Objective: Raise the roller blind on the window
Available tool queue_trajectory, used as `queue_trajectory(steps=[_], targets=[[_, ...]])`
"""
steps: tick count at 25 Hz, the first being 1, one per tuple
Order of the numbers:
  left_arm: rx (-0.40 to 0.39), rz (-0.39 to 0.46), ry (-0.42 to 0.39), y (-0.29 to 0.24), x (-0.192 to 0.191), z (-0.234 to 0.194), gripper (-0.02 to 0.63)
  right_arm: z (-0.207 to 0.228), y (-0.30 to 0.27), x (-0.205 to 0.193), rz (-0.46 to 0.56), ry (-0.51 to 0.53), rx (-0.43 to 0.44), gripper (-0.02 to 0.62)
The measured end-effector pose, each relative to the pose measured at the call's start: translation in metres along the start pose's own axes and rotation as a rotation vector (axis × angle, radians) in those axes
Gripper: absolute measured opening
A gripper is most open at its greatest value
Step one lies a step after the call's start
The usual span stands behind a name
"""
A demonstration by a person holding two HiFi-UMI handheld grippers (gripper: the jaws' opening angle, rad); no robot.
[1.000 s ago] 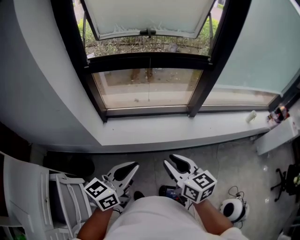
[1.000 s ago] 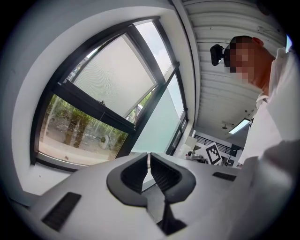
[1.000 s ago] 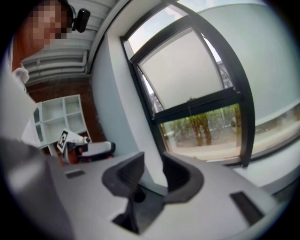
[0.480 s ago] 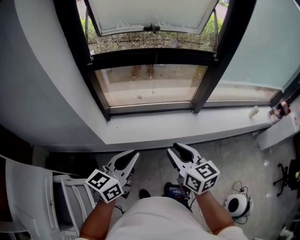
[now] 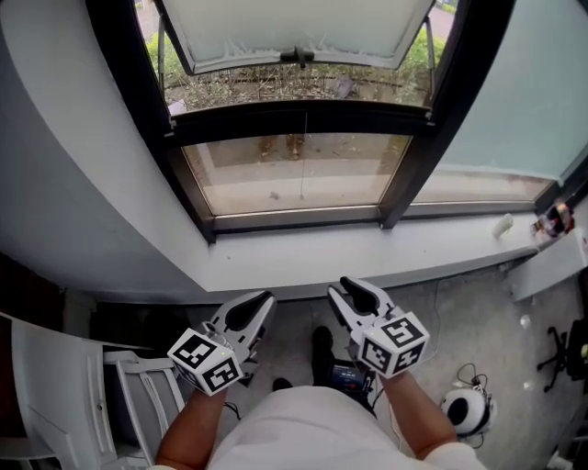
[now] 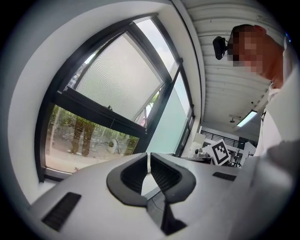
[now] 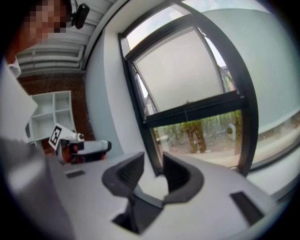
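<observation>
Approach step: the left gripper (image 5: 264,299) is closed and the right gripper (image 5: 349,288) part-open and empty at lower centre, well below the roller blind (image 5: 294,26); next probably comes a reach for the thin cord (image 5: 303,170).

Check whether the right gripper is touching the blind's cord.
Apart. Head view: right gripper sits below the sill, cord hangs up at the window pane, clear gap between.

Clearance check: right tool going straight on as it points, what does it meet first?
Probably the white sill or the black frame upright just above it, which shows between the right tool's tips in its own view. Nothing nearer shows; depth unclear.
</observation>
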State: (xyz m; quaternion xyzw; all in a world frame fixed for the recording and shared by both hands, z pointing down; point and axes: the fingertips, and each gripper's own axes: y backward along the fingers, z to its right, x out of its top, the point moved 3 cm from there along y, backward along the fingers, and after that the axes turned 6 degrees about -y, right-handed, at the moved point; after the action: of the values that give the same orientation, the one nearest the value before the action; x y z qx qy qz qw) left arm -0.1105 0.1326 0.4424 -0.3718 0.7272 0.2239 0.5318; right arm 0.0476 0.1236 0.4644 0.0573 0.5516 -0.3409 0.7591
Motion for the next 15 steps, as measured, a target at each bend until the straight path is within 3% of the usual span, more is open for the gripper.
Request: queue_trajectory(steps=[15], targets=[[0.071,0.026,-0.005,-0.126,0.027,-0.04,0.023,0.108,-0.071,0.054,-0.086,0.022,0.119,0.118]])
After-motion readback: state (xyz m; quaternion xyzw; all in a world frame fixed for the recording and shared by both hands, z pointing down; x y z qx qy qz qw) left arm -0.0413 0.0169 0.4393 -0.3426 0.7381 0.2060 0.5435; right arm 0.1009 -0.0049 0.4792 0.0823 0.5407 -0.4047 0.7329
